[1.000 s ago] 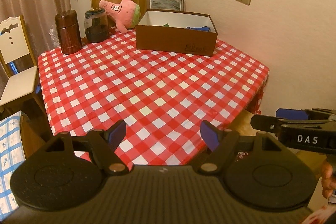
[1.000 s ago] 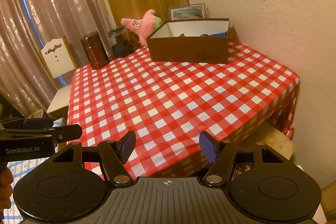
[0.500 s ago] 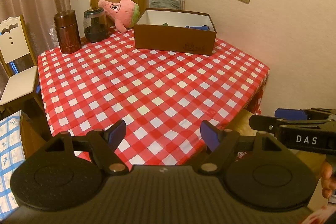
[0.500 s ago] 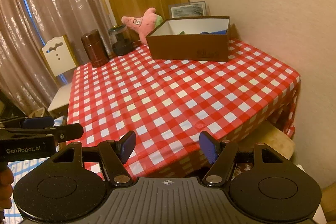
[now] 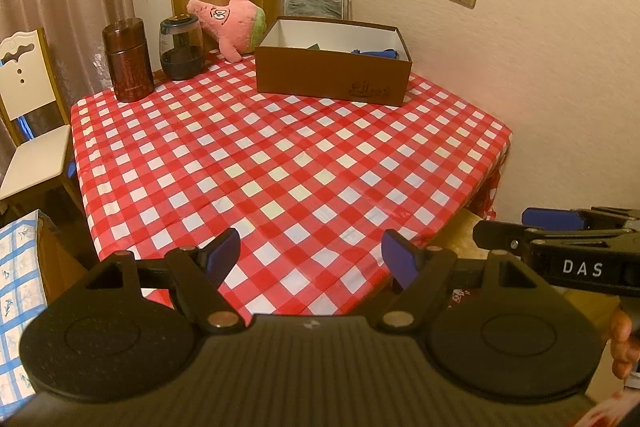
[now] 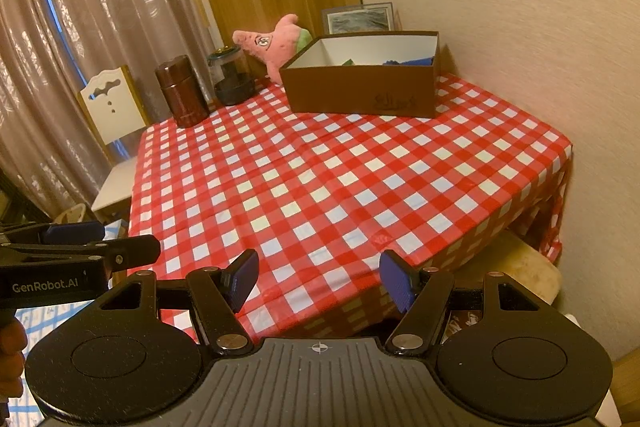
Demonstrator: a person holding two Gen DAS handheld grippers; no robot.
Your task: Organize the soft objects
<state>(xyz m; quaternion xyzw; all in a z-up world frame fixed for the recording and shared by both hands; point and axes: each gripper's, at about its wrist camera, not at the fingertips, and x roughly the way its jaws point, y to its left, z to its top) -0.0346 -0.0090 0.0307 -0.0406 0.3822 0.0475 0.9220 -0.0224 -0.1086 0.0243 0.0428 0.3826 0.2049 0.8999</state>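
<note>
A pink star-shaped plush toy [image 5: 230,23] [image 6: 276,45] leans at the far back of the table, just left of an open brown cardboard box [image 5: 334,77] [image 6: 362,91]. Blue and green soft items show over the box's rim, mostly hidden. My left gripper [image 5: 310,257] hangs open over the table's near edge, nothing between its blue pads. My right gripper [image 6: 318,277] is open too, empty, also at the near edge. Each gripper shows at the side of the other's view, held by a hand.
A red-and-white checked cloth covers the table [image 5: 280,163] [image 6: 340,179]. A brown canister [image 5: 128,61] [image 6: 182,95] and a dark glass jar [image 5: 182,47] [image 6: 232,79] stand at the back left. A white chair [image 5: 28,131] stands left; a framed picture [image 5: 314,5] leans on the wall.
</note>
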